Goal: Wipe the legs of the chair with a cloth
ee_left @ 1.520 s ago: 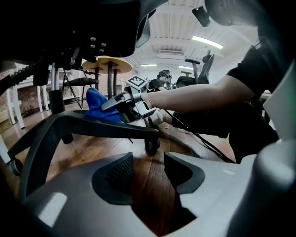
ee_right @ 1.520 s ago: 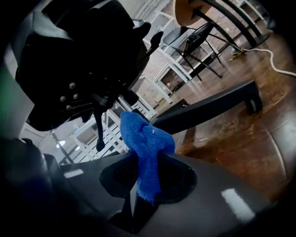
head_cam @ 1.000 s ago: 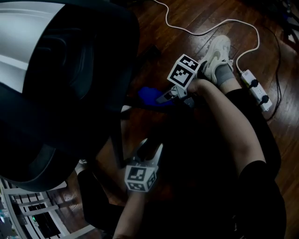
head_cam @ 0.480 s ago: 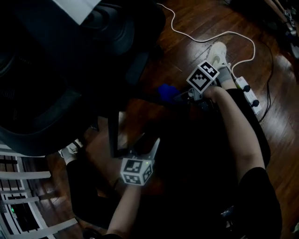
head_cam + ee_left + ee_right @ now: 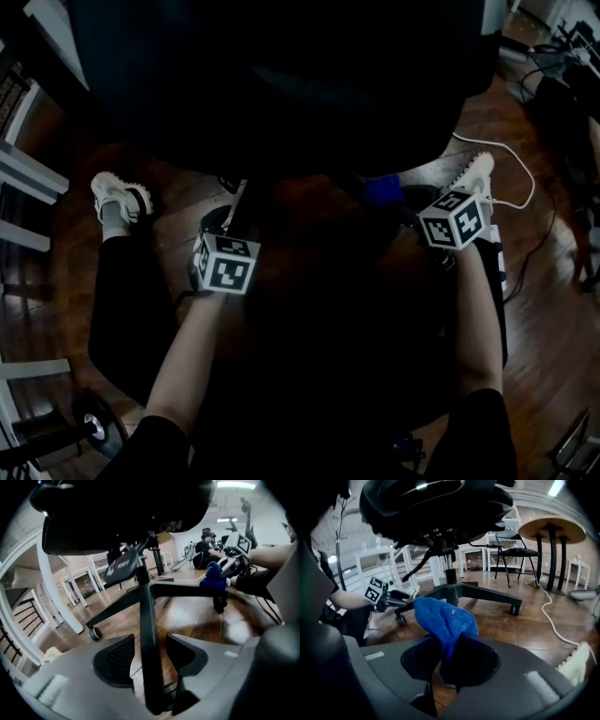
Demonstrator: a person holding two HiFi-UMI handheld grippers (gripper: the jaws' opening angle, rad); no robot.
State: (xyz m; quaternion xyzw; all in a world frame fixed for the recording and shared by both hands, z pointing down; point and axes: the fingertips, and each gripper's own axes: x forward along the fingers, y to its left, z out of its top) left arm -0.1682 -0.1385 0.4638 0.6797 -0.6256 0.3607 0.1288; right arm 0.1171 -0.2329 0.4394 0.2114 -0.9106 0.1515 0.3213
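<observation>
Wood floor (image 5: 525,625), open workroom with tables behind. left gripper (image 5: 151,641) straddles one chair leg (image 5: 144,611), jaws apart, floor showing on both sides. blue cloth (image 5: 213,576) is clenched in the right gripper (image 5: 450,651) and sits on a second leg (image 5: 183,590) by its caster (image 5: 220,604). Wipe looks underway; can't tell which legs are done. white cable (image 5: 551,616) far right.

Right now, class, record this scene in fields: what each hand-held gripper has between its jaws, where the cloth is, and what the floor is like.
Left hand-held gripper: jaws apart, one on either side of a black chair leg
Right hand-held gripper: shut on the blue cloth
Cloth position: by another leg of the chair, near its caster; contact unclear
Floor: dark wood, with a white cable lying on it
</observation>
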